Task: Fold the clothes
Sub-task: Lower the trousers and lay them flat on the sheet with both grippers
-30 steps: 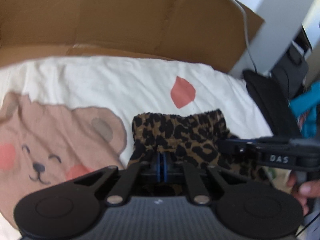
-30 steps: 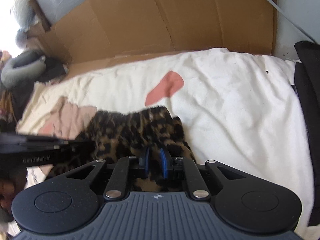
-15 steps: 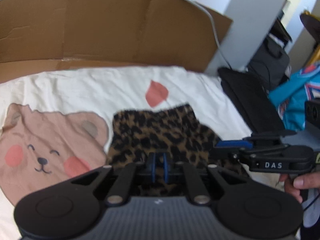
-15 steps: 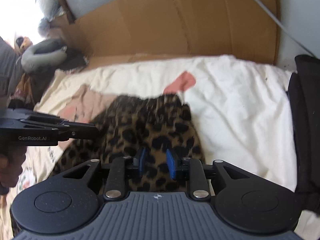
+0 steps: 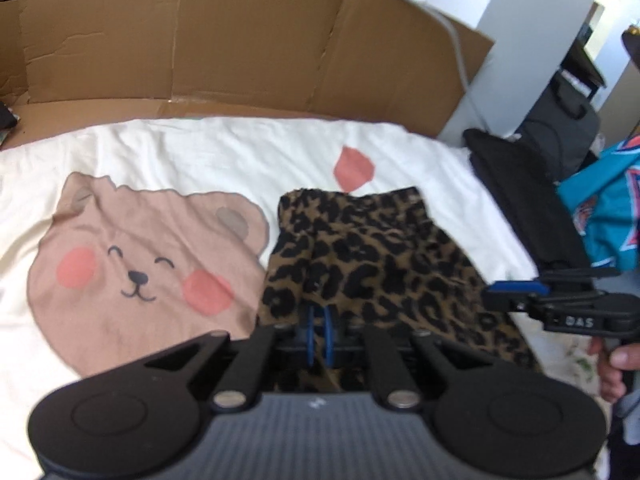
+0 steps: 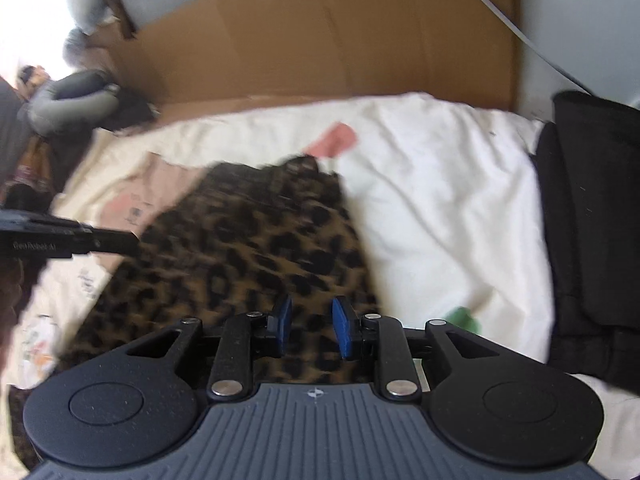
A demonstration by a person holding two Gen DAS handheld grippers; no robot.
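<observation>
A leopard-print garment (image 5: 372,264) lies spread on a cream blanket (image 5: 200,152) printed with a bear face. My left gripper (image 5: 319,330) is shut on the garment's near left edge, with cloth pinched between its blue pads. In the right wrist view my right gripper (image 6: 311,328) is open above the garment (image 6: 248,248), nothing between its pads. The right gripper (image 5: 516,292) also shows at the right edge of the left wrist view, beside the garment's right side. The left gripper's black body (image 6: 68,238) juts in from the left in the right wrist view.
A cardboard sheet (image 5: 240,40) stands along the blanket's far edge. A black bag (image 6: 592,220) lies along the right side, with a teal garment (image 5: 604,216) beyond it. A grey neck pillow (image 6: 68,100) sits at the far left. A hand (image 5: 612,364) grips the right tool.
Both grippers have pulled back toward me, drawing the garment out longer. My right gripper was shut on the garment's edge and has opened, letting go. The left stays shut on it.
</observation>
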